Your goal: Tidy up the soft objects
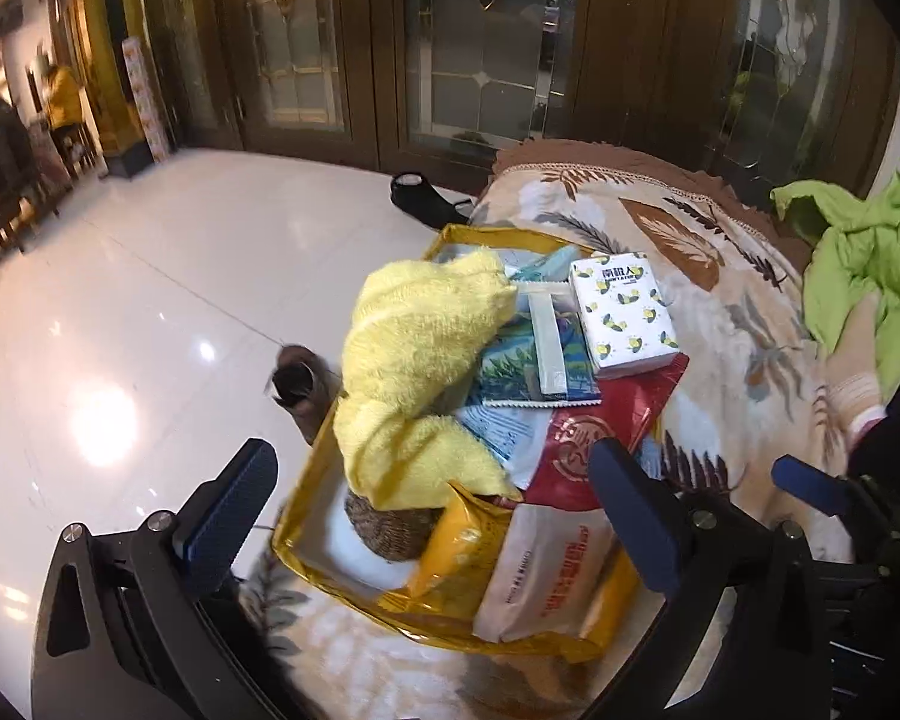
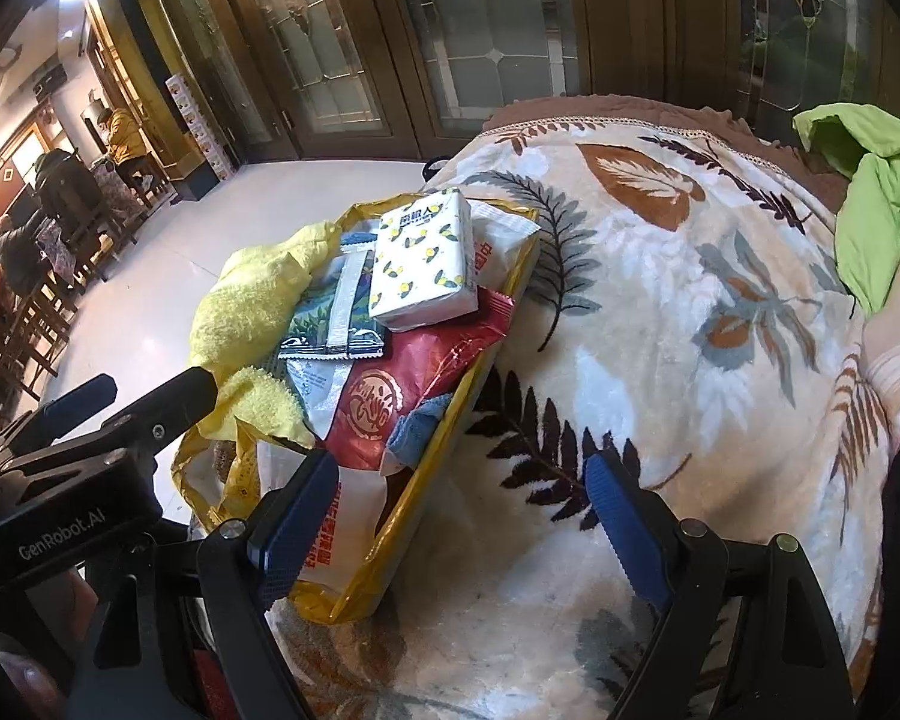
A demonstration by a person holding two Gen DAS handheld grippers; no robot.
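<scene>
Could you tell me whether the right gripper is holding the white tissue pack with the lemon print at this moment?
No. The right gripper has its jaws spread and empty, while the tissue pack lies farther off atop the packets in the yellow bag.

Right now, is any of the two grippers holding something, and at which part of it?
Nothing is held. The left gripper is open above the yellow storage bag, and the right gripper is open over the leaf-patterned blanket; both pairs of jaws are empty.

Left tool [image 1: 435, 519] and right tool [image 2: 462, 525] apparently agape.
</scene>
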